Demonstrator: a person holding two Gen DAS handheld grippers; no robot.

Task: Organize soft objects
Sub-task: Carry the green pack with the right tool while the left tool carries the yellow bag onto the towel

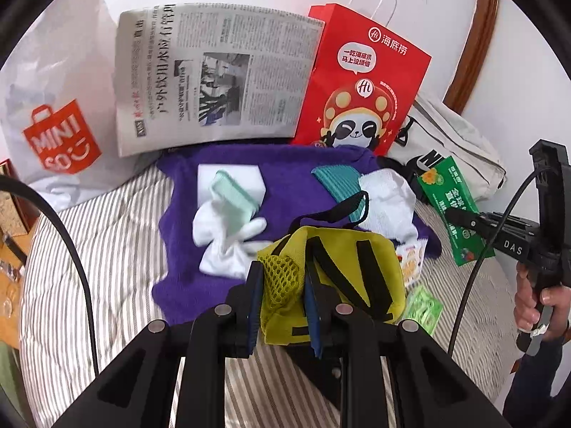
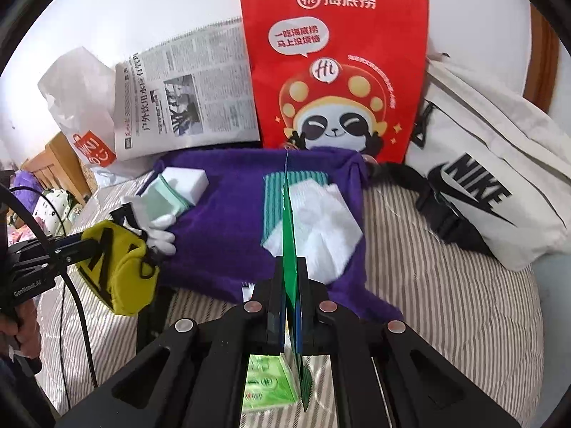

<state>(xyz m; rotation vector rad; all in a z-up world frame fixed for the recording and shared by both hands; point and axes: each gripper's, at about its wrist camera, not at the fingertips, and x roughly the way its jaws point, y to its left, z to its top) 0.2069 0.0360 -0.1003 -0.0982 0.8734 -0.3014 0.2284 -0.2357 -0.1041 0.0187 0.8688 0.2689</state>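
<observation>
My left hand-held gripper (image 1: 282, 289) is clamped on the yellow pouch (image 1: 332, 278), pads pinching 1 mesh-side edge, so the rest of the pouch hangs free, clear of the bed (image 1: 89, 249). Its black strap (image 1: 342, 210) loops up and away from me. In the right wrist view the pouch (image 2: 121, 267) sits off to the left, over the striped cover, just beside the gloves (image 2: 157, 228).

My right hand-held gripper (image 2: 289, 296) is shut tight on the green packet (image 2: 289, 249). It's held edge-on to the cam, so I only see a thin blade; long axis runs straight ahead along the fingers, far tip toward the red bag (image 2: 335, 71), near end poking out below the jaws. From the left cam the packet (image 1: 449, 207) shows its printed face, long axis slanting down to the right, held up off the bed.

Why so, I'd guess: both are lifted off the purple towel (image 1: 221, 235) to sort them, prob. into the red bag or the white Nike bag (image 2: 499, 178) at the back. Still on the towel: white sponge (image 1: 232, 182), mint pad (image 1: 232, 203), teal cloth (image 1: 339, 185), white cloth (image 1: 389, 207). A green pack (image 2: 267, 381) lies on the bed under my right jaws.

Newspaper (image 1: 214, 75) and Miniso bag (image 1: 60, 135) lean on the wall w/ the red bag.
</observation>
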